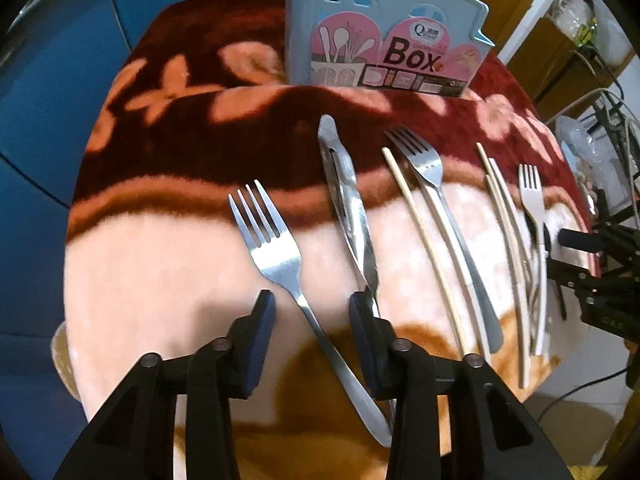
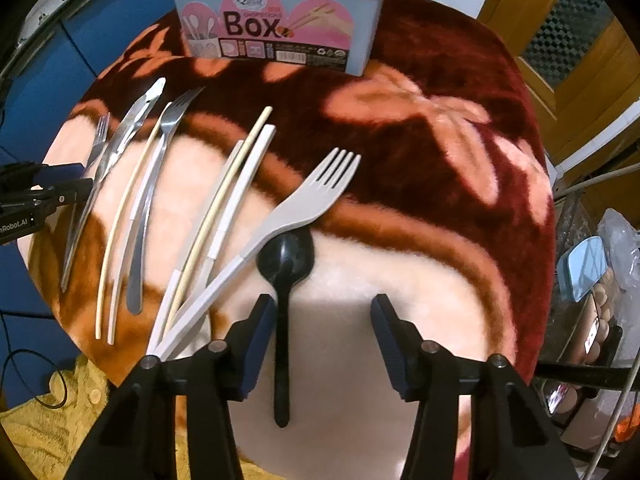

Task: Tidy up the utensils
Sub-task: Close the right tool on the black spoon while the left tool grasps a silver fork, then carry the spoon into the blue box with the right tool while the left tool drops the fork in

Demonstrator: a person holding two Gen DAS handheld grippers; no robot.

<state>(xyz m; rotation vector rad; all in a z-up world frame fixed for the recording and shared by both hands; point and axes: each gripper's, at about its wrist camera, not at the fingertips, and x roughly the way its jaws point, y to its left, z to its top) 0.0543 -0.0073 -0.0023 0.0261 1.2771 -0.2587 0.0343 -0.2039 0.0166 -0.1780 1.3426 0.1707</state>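
While the utensils lie in a row on a round table covered with a red and peach floral blanket [image 1: 160, 248], a steel fork [image 1: 276, 248] is straddled by the left gripper [image 1: 312, 312]; its handle passes between the pads, which are not seen to press on it, so nothing is grasped. Just beside it, steel tongs [image 1: 344, 192] are touched by the gripper's right-hand pad. Further along, a pale chopstick [image 1: 424, 240] and a second steel fork [image 1: 432, 184] are laid side by side. On the far side, a black plastic spoon [image 2: 286, 264] is bracketed by the right gripper [image 2: 324, 320], whose jaws stand apart and unclenched, the spoon handle close to one pad. A grey plastic fork [image 2: 308, 204] is crossed over the spoon's bowl. At the table's far edge, a blue utensil box [image 2: 280, 12] is stood upright.
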